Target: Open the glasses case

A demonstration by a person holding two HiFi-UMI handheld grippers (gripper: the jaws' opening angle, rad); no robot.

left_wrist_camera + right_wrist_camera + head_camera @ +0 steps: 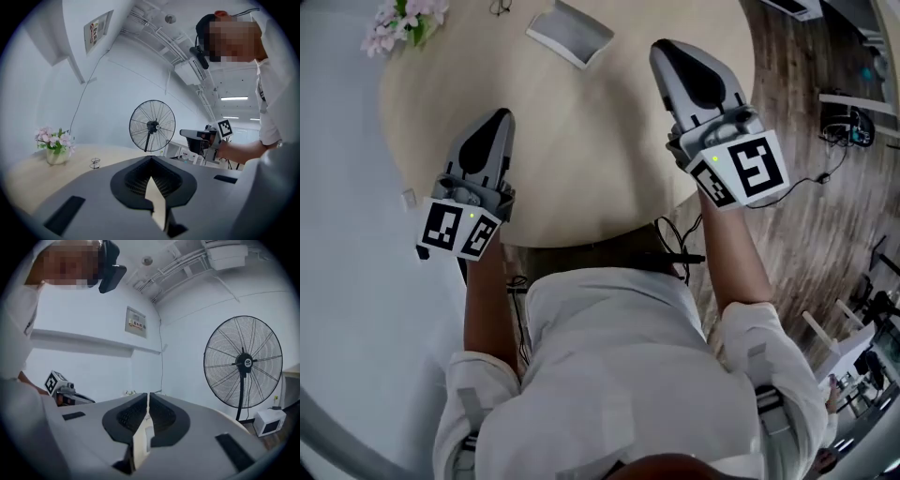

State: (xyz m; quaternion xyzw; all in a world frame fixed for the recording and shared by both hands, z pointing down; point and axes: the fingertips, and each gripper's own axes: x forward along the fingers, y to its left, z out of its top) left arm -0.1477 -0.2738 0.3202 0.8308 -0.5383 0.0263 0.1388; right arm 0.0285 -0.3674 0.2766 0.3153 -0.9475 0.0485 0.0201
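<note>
1. Left hand-held gripper (151, 158): its own view shows the two jaws pressed together, the tips meeting in a point. Nothing sits between them and they touch nothing.
2. Right hand-held gripper (147, 395): the jaws are closed to a hairline slit. Nothing is pinched and nothing is touched.
3. Head view: both hand-held grippers are held in the air over the near part of the round wooden surface (581, 159). The left one is over its left edge and the right one is further in on the right. Each is carried by a bare forearm coming out of a white sleeve.
4. Glasses case (570, 31): a flat grey piece with a pale edge, lying on the far side of the surface. It is beyond both sets of jaw tips, roughly between the two grippers, and well apart from each. Whether its lid is up or down cannot be told from here.
5. Glasses (95, 162) stand on the surface to the left of the case, near it but not touching.
6. Pink flowers (54, 140) in a small pot sit at the far left edge of the surface.
7. A pedestal fan (243, 362) stands on the floor past the surface.
</note>
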